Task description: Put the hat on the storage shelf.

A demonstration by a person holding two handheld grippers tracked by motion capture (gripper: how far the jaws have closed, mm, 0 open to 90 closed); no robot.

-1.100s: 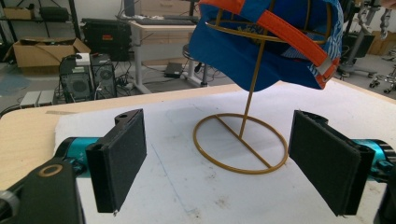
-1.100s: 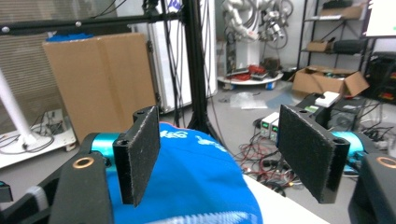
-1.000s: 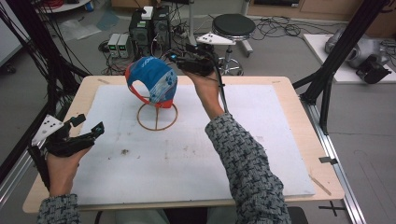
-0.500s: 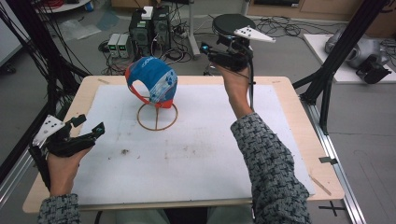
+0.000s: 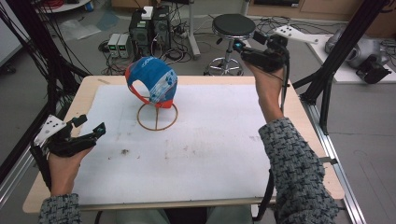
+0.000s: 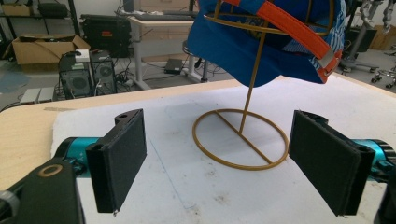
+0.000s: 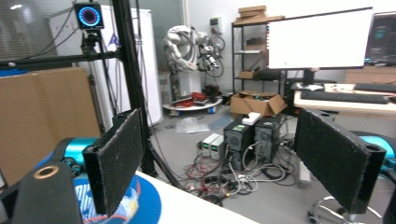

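A blue cap [image 5: 152, 84] with orange trim sits on a gold wire stand [image 5: 157, 116] at the back left of the white mat [image 5: 210, 149]. My left gripper [image 5: 92, 123] rests at the mat's left edge, open and pointing at the stand. In the left gripper view the cap [image 6: 261, 42] and stand [image 6: 240, 137] lie beyond the empty left gripper [image 6: 219, 163]. My right gripper [image 5: 246, 42] is raised over the table's far right edge, well right of the cap. Its jaws have just been opening, and in its own view the right gripper [image 7: 229, 158] holds nothing. The cap [image 7: 140, 200] shows low at the left.
A black stool [image 5: 233, 25] and computer towers [image 5: 149, 25] stand on the floor behind the table. Black frame posts [image 5: 341, 51] rise at the right and left. The wooden table edge [image 5: 299, 116] borders the mat.
The right hand has drawn away from the cap, moving right and upward past the table's far edge, with its jaws spreading wider. The left hand and the cap have stayed put.
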